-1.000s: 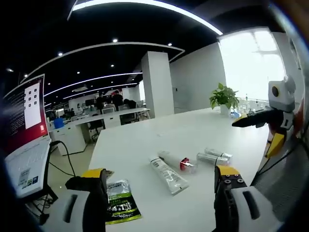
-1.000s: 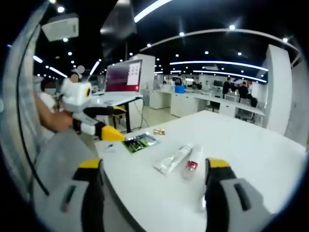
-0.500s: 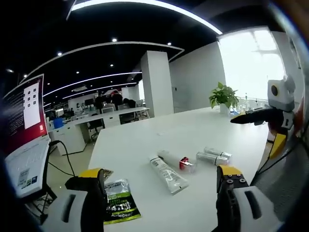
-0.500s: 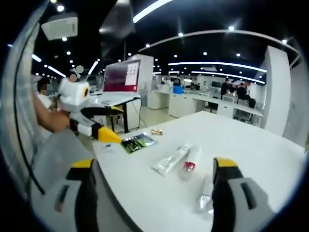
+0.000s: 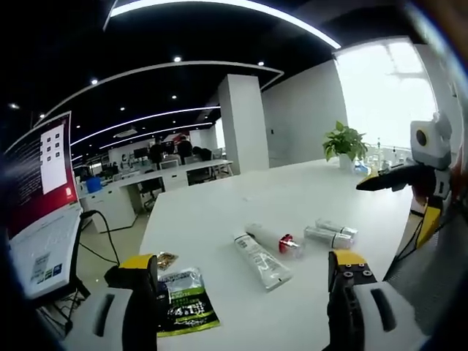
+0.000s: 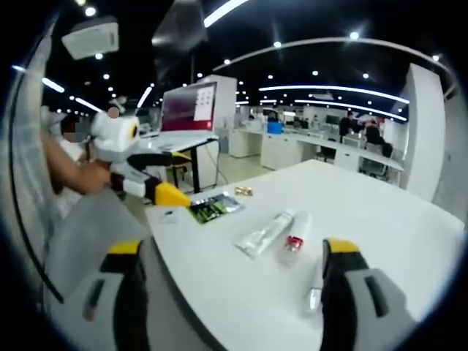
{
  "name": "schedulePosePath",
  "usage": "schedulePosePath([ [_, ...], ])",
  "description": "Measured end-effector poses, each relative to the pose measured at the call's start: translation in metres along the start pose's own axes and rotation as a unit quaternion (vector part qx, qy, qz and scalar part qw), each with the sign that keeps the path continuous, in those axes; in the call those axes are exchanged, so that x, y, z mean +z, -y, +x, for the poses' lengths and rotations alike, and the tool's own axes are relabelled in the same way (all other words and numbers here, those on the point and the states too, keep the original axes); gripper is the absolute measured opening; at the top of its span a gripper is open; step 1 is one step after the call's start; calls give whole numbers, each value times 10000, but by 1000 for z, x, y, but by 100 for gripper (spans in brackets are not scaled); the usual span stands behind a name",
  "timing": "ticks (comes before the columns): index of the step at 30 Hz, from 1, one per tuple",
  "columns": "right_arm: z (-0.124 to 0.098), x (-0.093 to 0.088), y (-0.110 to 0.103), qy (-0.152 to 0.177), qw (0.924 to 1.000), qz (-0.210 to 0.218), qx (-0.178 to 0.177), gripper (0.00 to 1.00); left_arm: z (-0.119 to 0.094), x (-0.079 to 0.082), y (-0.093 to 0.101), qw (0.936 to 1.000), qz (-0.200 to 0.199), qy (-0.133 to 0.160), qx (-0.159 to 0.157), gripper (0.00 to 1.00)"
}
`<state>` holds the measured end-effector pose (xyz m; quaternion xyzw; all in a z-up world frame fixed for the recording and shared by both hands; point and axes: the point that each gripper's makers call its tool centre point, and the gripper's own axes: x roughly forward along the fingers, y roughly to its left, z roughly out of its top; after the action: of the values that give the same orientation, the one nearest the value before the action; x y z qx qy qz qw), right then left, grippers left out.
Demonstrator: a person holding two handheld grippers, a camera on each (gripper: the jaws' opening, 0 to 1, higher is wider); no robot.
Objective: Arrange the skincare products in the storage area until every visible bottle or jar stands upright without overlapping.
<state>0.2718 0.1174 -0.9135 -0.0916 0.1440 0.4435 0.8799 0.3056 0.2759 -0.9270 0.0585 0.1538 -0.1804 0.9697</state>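
An open-plan office; on the white table (image 5: 219, 219) a clear squeeze tube (image 5: 262, 261), red-collared bottle (image 5: 272, 239) and silver tubes (image 5: 329, 232) lie flat at twelve o'clock. Left gripper (image 5: 241, 307) and right gripper (image 6: 232, 292) hold their jaws spread, empty. Round bodies could roll off once nudged.

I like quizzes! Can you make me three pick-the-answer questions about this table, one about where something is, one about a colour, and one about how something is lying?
1. Where does the green packet lie?
A. at the table's edge near the left gripper
B. beside the potted plant
C. on the floor

2. What colour is the band on the clear bottle?
A. blue
B. red
C. yellow

3. How is the white tube placed?
A. standing upright
B. lying flat on the white table
C. held in the fingers

Answers: 1 A, the packet sits close by the left gripper's own left finger. 2 B, a red ring shows near one end. 3 B, it lies flat, and both grippers are open and hold nothing.
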Motion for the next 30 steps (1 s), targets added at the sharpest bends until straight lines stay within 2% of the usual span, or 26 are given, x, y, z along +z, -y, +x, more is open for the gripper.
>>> schedulePosePath([
  [3, -2, 3, 2, 62, 9999, 114, -27, 98, 2, -8, 6, 9997, 133, -204, -104, 100],
  [11, -9, 12, 11, 338, 9981, 516, -12, 97, 9, -31, 12, 9963, 173, -822, -207, 100],
  [14, -14, 22, 9, 592, 9962, 639, 98, 96, 8, -29, 13, 9963, 263, -788, -217, 100],
  [17, -16, 23, 4, 653, 9961, 540, 236, 96, 7, -27, 13, 9966, 229, -761, -206, 100],
  [21, -19, 29, -5, 772, 9958, 338, 348, 94, 9, -13, 3, 9983, 279, -516, -45, 99],
  [22, -21, 31, -6, 816, 9954, 314, 384, 94, 7, 2, -4, 9997, 107, -190, 122, 99],
  [25, -24, 33, -12, 894, 9945, 186, 508, 94, 1, 26, -25, 9974, -459, 153, 528, 99],
  [26, -23, 32, -13, 889, 9944, 171, 551, 94, 0, 44, -32, 9921, -982, 482, 609, 100],
  [27, -23, 31, -16, 855, 9945, 140, 595, 95, 1, 60, -35, 9859, -1313, 822, 625, 100],
  [28, -22, 30, -17, 829, 9945, 117, 623, 95, 1, 77, -41, 9799, -1460, 1166, 704, 100],
  [30, -21, 31, -20, 826, 9942, 92, 682, 95, 4, 89, -49, 9711, -1760, 1355, 870, 100],
])
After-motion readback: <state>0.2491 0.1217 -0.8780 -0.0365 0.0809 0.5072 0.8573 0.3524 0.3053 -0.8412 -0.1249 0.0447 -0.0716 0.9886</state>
